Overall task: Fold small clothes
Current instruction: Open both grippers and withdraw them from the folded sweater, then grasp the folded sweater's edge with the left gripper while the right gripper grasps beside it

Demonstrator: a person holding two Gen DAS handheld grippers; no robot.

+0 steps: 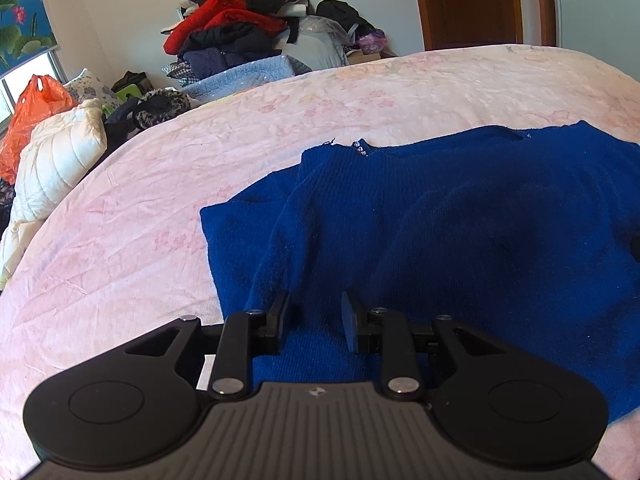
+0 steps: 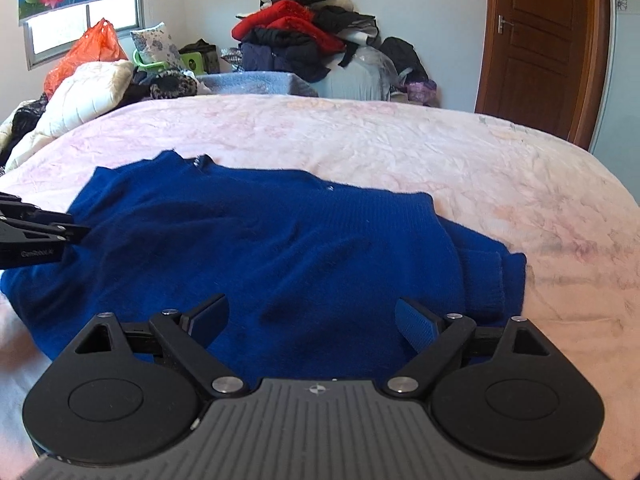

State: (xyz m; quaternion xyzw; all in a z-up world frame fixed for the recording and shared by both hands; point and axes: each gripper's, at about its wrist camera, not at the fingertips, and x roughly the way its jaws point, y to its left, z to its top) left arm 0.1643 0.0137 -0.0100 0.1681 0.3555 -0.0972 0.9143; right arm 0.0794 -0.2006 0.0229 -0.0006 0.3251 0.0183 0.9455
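I see a heap of clothes [image 2: 304,36] at upper centre, an orange plastic bag [image 2: 90,50] and white quilted pillow [image 2: 90,94] upper left, a brown door [image 2: 544,44] upper right.

A pink bedspread [image 2: 360,140] fills the room ahead; beyond it, heaped clothes [image 2: 296,36] against a pale wall [image 2: 432,12], daylit window [image 2: 80,24] left, wooden door [image 2: 548,40] right.

The blue sweater [image 1: 440,232] runs off the picture's right edge beyond the left gripper's fingers [image 1: 280,312], and its near hem is hidden under both gripper bodies. The tiny beads [image 1: 360,147] at its far edge are too small to identify.
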